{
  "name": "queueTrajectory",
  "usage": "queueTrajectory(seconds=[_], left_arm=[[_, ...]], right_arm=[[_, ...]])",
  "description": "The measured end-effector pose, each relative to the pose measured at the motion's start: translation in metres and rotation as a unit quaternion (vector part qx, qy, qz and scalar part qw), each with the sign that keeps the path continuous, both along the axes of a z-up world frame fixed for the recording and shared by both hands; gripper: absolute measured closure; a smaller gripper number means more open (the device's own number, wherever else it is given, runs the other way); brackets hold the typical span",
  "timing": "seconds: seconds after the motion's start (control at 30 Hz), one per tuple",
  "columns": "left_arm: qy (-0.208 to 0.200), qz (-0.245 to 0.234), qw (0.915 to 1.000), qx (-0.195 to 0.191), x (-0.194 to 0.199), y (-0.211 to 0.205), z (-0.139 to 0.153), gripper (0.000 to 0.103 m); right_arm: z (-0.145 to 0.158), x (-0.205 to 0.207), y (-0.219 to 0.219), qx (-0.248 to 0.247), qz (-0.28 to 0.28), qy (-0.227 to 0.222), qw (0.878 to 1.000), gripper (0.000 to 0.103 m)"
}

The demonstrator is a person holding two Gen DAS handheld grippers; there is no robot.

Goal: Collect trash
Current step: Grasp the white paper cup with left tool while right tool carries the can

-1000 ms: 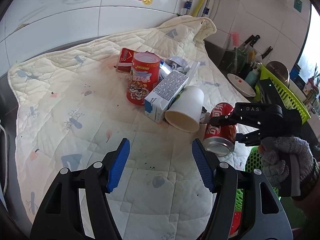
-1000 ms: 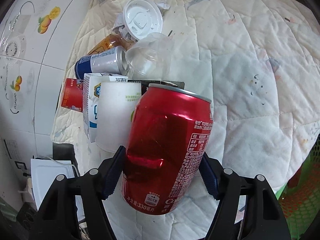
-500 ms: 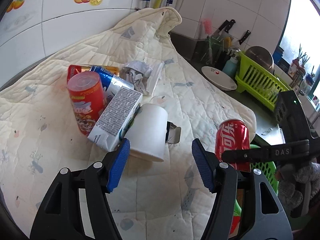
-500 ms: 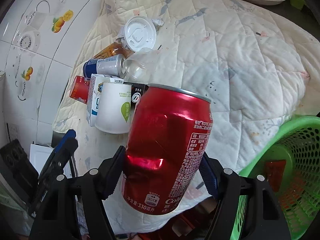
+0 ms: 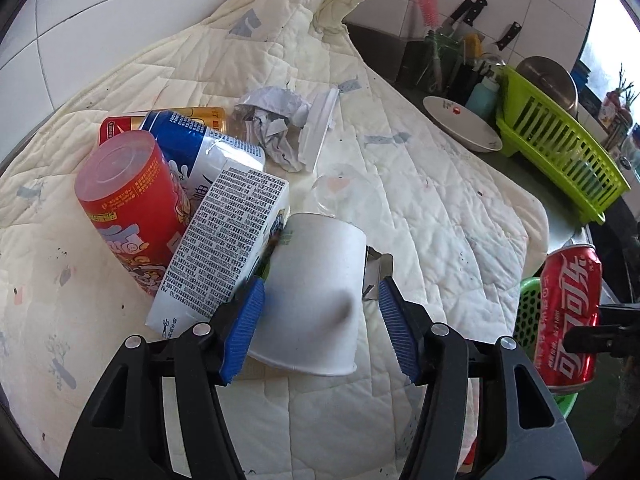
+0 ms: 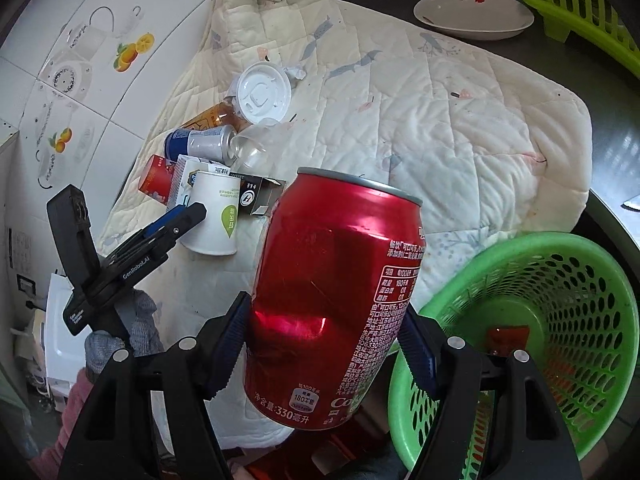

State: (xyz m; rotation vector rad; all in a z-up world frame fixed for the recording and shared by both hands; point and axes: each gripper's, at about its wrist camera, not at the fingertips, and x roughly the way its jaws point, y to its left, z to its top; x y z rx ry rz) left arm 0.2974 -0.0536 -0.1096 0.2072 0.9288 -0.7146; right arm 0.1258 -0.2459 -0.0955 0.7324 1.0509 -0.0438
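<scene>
My right gripper [image 6: 326, 350] is shut on a dented red cola can [image 6: 336, 292] and holds it upright in the air, just left of a green mesh basket [image 6: 560, 280]; the can also shows in the left wrist view [image 5: 570, 316]. My left gripper [image 5: 320, 328] is open, its blue pads either side of a white paper cup [image 5: 316, 292] lying on its side on the quilt. The cup leans against a white carton [image 5: 224, 248], a red snack tube [image 5: 128, 212] and a blue-white can [image 5: 192, 140]. Crumpled paper [image 5: 276, 120] lies behind.
A cream quilt [image 5: 420, 200] covers the counter. A white plate [image 5: 460, 128], a lime dish rack [image 5: 560, 148] and a knife holder [image 5: 456, 60] stand at the right. A white lid [image 6: 262, 94] and a small dark box [image 6: 260, 196] lie among the trash. The basket holds something red.
My left gripper has moved forward until the paper cup sits between its open pads. My right gripper has carried the cola can off the quilt toward the green basket.
</scene>
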Motion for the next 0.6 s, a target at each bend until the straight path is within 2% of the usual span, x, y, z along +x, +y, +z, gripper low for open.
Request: queueTrajectory(seconds=[0.6], left_arm=[[-0.025,-0.009,0.9942,0.104,0.005,-0.021,-0.019,0.036]], right_arm=[[-0.009,-0.043,-0.021,-0.043,0.011,0.018,0.999,0.035]])
